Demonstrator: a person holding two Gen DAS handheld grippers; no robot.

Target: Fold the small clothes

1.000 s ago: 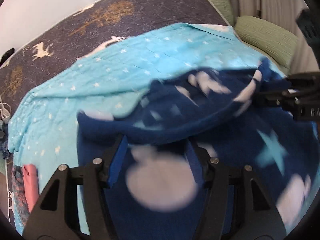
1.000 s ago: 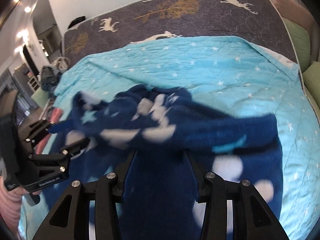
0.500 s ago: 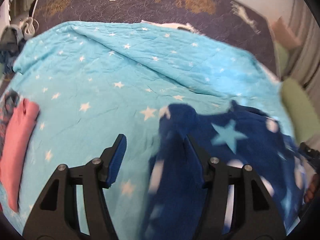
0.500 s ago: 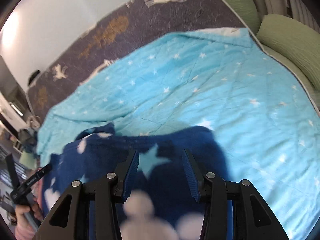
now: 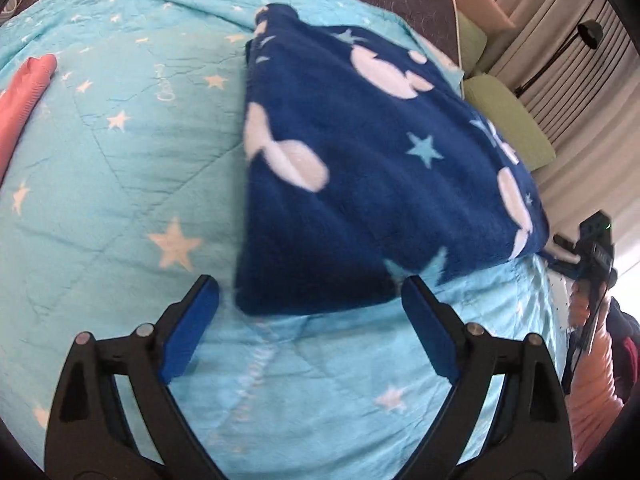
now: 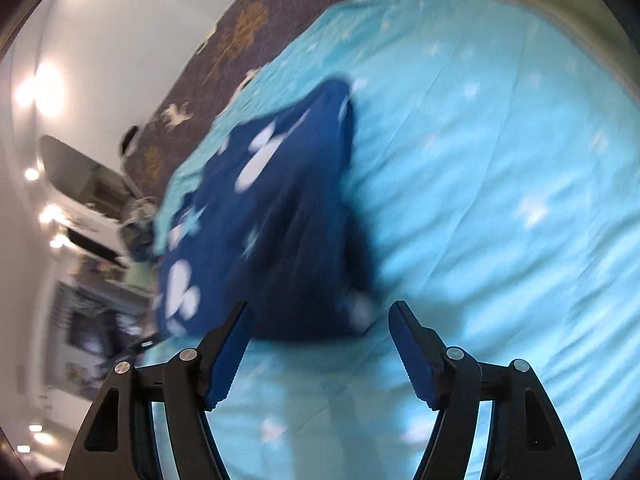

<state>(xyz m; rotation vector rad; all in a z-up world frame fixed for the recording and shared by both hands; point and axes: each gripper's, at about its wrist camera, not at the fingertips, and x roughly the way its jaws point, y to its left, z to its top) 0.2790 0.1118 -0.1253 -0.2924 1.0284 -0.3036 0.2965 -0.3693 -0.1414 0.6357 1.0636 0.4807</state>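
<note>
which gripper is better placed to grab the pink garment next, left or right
Left, probably. The pink garment shows only in the left wrist view, on the side away from the right gripper. The left gripper is opening, nothing between its jaws.

Navy star-patterned fleece garment (image 5: 372,168) lies folded on quilt (image 5: 120,184).

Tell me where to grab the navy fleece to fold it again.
Grip the near hem of the fleece at its two near corners, coming in low from the near side. It lies flat on the quilt, and that edge sits just ahead of the left gripper and right gripper, whose opening jaws are empty.
</note>
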